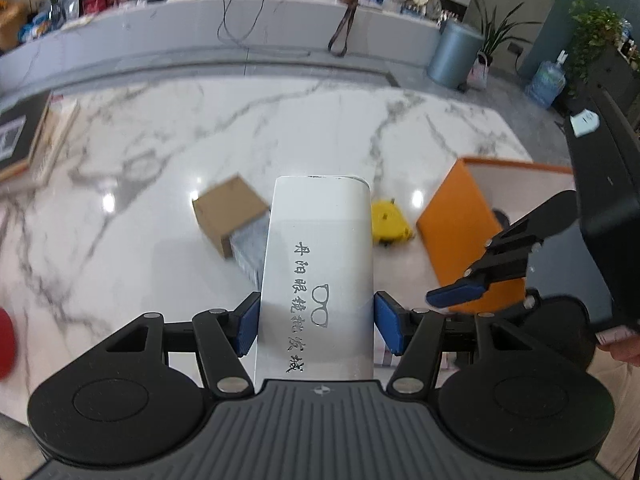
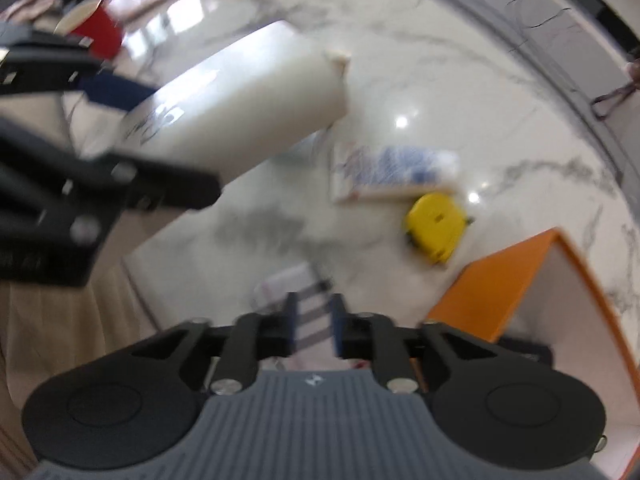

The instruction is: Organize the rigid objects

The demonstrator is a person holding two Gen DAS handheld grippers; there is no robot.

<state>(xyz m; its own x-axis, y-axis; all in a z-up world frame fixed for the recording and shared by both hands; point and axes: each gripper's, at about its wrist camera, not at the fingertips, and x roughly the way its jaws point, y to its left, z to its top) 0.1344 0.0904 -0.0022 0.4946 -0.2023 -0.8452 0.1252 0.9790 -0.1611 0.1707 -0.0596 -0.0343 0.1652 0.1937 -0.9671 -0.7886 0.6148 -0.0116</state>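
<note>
A: How many things?
B: One white glasses case (image 1: 320,256), pinched by the left tongs (image 1: 316,322) above the desk (image 1: 160,152). One yellow tape measure (image 2: 436,226), one cardboard box (image 1: 228,212), one orange bin (image 1: 460,216).
A: Right tongs (image 2: 314,326)?
B: Nearly closed around a blurred striped item (image 2: 312,312); grip unclear.

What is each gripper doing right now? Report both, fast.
Left gripper: closed on the white glasses case, lifted off the marble table.
Right gripper: jaws narrow, a small striped item between them; grip unclear from blur.
</note>
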